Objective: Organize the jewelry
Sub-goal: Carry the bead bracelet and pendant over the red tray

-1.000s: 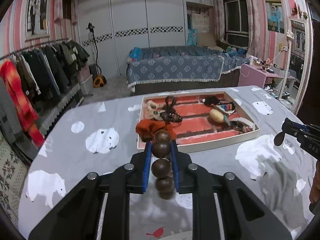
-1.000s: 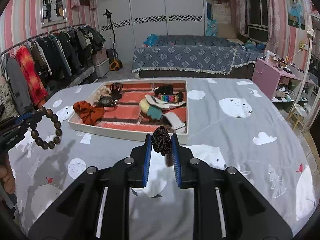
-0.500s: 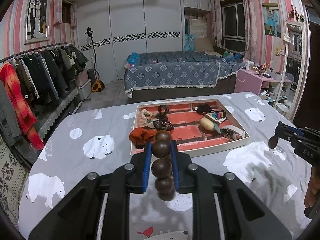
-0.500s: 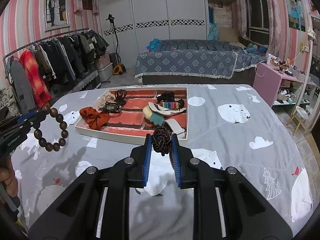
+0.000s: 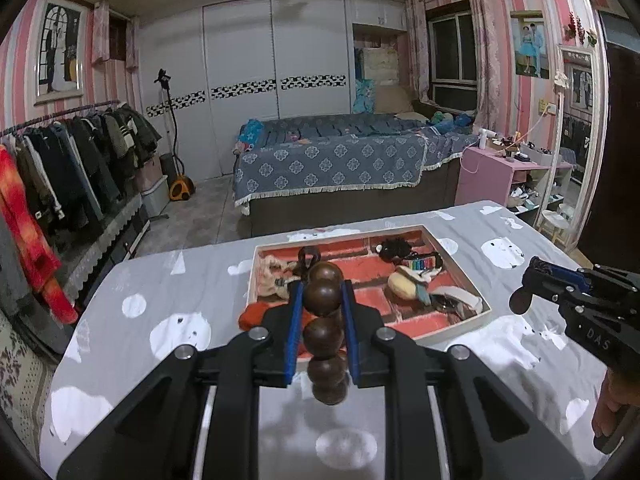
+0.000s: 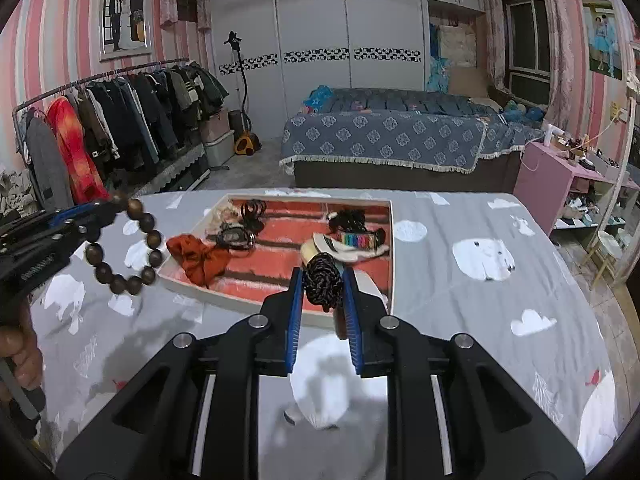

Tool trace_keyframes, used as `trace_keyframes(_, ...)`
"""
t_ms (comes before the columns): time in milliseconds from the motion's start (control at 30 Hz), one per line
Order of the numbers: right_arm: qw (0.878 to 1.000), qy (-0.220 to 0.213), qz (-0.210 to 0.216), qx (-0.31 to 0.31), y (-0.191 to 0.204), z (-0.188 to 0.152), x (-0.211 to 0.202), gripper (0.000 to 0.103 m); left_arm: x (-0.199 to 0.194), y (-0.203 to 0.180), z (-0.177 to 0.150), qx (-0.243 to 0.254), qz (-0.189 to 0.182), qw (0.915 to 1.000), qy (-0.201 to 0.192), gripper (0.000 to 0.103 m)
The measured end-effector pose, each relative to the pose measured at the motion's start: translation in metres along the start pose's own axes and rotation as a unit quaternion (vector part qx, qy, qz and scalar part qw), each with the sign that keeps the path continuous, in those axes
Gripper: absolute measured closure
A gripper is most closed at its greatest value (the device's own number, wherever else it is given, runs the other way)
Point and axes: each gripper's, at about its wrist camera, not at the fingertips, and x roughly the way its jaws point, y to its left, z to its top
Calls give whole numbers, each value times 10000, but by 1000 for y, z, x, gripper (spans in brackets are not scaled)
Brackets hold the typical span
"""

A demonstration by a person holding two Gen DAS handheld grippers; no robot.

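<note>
Both grippers had drawn back from the jewelry tray [image 6: 394, 240], which lay ahead. Left gripper [image 5: 322, 312] was clamped on the wooden bead bracelet [image 5: 325, 332]; right gripper [image 6: 322, 292], nearer the tray, pinched a dark braided cord [image 6: 322, 280].

My left gripper [image 5: 320, 320] hangs above the table [image 5: 132, 344], on the near side of the tray [image 5: 452, 330], its blue pads [image 5: 294, 332] pinched on a bead bracelet [image 5: 325, 330] that dangles clear. My right gripper [image 6: 322, 300] hovers just before the tray's near rim, pads clamped on a dark braided band [image 6: 322, 282]. Each handle sits in a bare-fingered fist, the left hand [image 6: 22, 354] low and well left of the tray.
</note>
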Motion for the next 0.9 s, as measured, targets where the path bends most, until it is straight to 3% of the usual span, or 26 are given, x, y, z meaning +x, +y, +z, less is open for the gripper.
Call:
trace_keyframes(267, 9998, 0, 200, -69, 10, 21, 30, 82, 39, -14, 14, 64, -64, 10000, 32, 84)
trace_keyframes(433, 9993, 61, 350, 122, 1, 30, 53, 82, 66, -16, 14, -4, -305, 9995, 129, 84)
trace_keyframes(900, 9943, 658, 807, 230, -8, 5, 138, 82, 137, -11, -20, -378, -547, 9953, 700, 84)
